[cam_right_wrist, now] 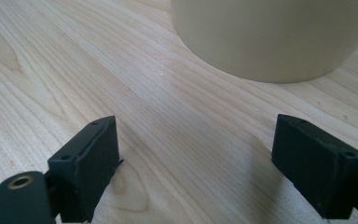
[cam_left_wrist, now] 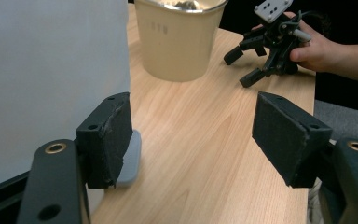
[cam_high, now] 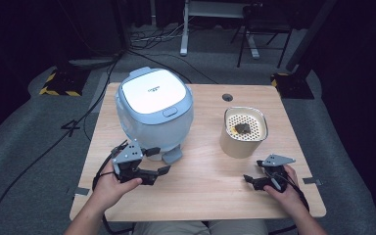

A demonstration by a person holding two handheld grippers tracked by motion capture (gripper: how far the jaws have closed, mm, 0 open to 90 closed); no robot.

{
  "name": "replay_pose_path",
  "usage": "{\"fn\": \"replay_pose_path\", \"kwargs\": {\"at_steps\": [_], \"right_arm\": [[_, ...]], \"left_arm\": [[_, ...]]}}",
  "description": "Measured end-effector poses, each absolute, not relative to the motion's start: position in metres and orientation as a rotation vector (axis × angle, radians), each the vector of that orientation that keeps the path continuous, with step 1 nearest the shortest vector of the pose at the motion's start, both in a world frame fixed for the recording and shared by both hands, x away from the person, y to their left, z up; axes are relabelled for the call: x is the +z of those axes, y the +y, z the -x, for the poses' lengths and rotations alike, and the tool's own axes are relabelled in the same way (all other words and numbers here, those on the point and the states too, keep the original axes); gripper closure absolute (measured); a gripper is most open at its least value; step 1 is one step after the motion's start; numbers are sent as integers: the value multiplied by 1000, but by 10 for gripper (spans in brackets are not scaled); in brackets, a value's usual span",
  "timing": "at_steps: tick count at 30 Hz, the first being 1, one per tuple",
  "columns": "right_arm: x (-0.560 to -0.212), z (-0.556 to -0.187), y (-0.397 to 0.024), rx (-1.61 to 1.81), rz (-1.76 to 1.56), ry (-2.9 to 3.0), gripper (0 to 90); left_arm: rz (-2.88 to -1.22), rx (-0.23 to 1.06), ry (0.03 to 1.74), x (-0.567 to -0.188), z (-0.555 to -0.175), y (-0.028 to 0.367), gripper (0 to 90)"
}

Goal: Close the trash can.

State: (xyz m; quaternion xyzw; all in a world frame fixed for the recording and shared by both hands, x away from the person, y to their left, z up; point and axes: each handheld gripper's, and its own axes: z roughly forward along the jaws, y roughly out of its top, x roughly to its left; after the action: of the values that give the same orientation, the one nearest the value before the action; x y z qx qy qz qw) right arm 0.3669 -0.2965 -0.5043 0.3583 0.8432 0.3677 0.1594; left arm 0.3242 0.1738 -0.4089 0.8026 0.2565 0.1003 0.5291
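Rice cooker (cam_high: 154,110), pale blue-grey with rounded corners and a smooth white lid, sits left of centre in the high view on my light wood-grain tabletop (cam_high: 205,196). A small grey mark is printed on the lid, too small for me to read. A grey tab at its base shows just in front of it, low in the frame.

My left gripper (cam_high: 149,164) rests right at the cooker's front, lower left of centre; its black, foam-faced jaws are spread apart with only bare tabletop between them, one pad just beside the cooker's white wall (cam_left_wrist: 51,70).

Right of centre stands a cream cylindrical pot (cam_high: 244,132) with a perforated insert inside; a dark lump and something yellow lie on that insert. Faint embossed characters on the pot's side (cam_left_wrist: 161,29) are unreadable to me.

My right gripper (cam_high: 254,174) sits lower right, near the pot but apart from it, jaws spread wide over bare wood.
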Motion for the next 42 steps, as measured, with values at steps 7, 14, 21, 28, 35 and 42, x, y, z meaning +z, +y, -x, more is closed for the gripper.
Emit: {"fn": "replay_pose_path", "kwargs": {"at_steps": [7, 14, 21, 28, 35, 42], "right_arm": [[-504, -367, -297, 1051, -1022, 2409, 152], [-504, -367, -297, 1051, -1022, 2409, 152], [-504, -367, -297, 1051, -1022, 2409, 152], [-504, -367, -297, 1051, -1023, 2410, 152], [-504, -367, -297, 1051, -1024, 2410, 152], [-504, -367, -296, 1051, -1024, 2410, 152]], "left_arm": [[-1939, 239, 693, -445, -326, 173, 273], [-1988, 219, 749, -472, -330, 172, 257], [-2068, 230, 811, -496, -334, 170, 234], [-2127, 211, 868, -502, -335, 170, 216], [-2194, 262, 904, -503, -333, 164, 162], [-2235, 322, 885, -504, -330, 158, 150]]}}
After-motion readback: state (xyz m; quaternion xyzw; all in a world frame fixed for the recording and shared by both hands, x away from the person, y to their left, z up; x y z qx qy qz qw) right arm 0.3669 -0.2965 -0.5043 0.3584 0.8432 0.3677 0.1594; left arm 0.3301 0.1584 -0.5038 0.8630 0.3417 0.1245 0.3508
